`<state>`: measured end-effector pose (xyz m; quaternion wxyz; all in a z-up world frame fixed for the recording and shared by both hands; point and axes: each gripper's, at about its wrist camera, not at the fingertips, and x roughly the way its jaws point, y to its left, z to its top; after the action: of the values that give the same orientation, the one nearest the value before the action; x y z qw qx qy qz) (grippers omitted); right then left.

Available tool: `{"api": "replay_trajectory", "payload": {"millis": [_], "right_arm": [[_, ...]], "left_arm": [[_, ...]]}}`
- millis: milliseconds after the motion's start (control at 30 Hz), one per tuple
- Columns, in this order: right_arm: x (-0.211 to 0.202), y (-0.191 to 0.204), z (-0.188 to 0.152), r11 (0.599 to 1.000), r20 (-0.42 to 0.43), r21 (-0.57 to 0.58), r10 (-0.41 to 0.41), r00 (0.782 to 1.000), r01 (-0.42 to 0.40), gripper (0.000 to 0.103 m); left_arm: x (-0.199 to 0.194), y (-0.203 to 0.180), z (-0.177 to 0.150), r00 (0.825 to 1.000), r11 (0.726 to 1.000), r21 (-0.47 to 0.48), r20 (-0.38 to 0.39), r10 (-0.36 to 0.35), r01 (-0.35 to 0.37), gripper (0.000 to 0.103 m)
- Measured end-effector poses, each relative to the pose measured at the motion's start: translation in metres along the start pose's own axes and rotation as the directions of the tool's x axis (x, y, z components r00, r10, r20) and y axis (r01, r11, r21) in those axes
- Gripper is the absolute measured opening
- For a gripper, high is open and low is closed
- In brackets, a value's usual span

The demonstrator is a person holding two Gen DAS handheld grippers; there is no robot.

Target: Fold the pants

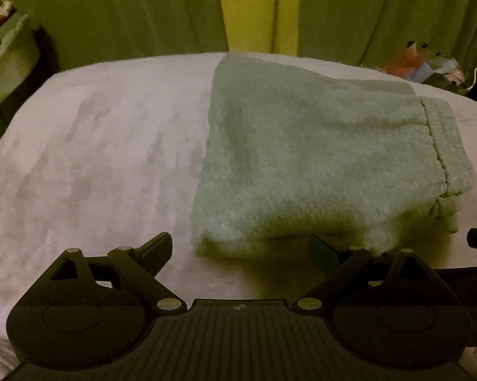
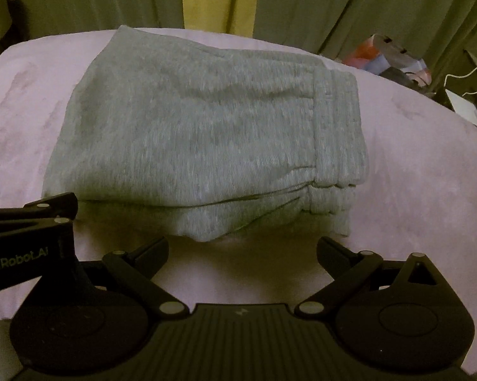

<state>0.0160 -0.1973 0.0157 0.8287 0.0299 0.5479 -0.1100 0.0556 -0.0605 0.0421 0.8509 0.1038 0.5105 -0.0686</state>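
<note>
Item: grey pants, folded into a compact stack on the pale pink bedcover.

Left gripper: jaws wide, empty, at the stack's near-left corner. Right gripper: jaws wide, empty, before the near edge. Risk: brushing the loose lower layers or the waistband could spill the fold.

Pants: one pair, folded into stack. Grippers: two, left gripper and right gripper, two fingers each. Bed cover: one. Curtain: panels, at least two, with gap between. Clutter pile at far right: item count unclear, view blurred.
</note>
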Motion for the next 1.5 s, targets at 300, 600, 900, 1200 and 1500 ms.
{"api": "replay_trajectory", "payload": {"millis": [300, 600, 900, 1200, 1500], "right_arm": [[0.011, -0.003, 0.002, 1.0, -0.054, 0.027, -0.005, 0.999, 0.007, 0.1], [0.015, -0.006, 0.002, 0.999, -0.065, 0.045, -0.022, 0.998, 0.024, 0.1], [0.013, -0.02, 0.005, 0.995, -0.064, 0.101, -0.007, 0.998, 0.014, 0.1], [0.013, -0.019, 0.004, 0.996, -0.065, 0.092, -0.005, 0.998, 0.011, 0.1], [0.013, -0.019, 0.002, 0.996, -0.066, 0.092, -0.005, 0.998, 0.011, 0.1]], "left_arm": [[0.011, 0.003, 0.004, 0.999, 1.0, -0.003, -0.047, -0.023, 0.023, 0.096], [0.015, 0.004, 0.005, 0.998, 1.0, 0.009, -0.066, -0.001, 0.002, 0.096], [0.015, 0.002, 0.003, 0.997, 1.0, 0.024, -0.074, -0.007, 0.009, 0.096], [0.016, 0.0, 0.003, 0.997, 0.999, 0.033, -0.082, -0.012, 0.015, 0.096], [0.016, -0.003, 0.002, 0.996, 0.999, 0.039, -0.085, -0.012, 0.015, 0.096]]}}
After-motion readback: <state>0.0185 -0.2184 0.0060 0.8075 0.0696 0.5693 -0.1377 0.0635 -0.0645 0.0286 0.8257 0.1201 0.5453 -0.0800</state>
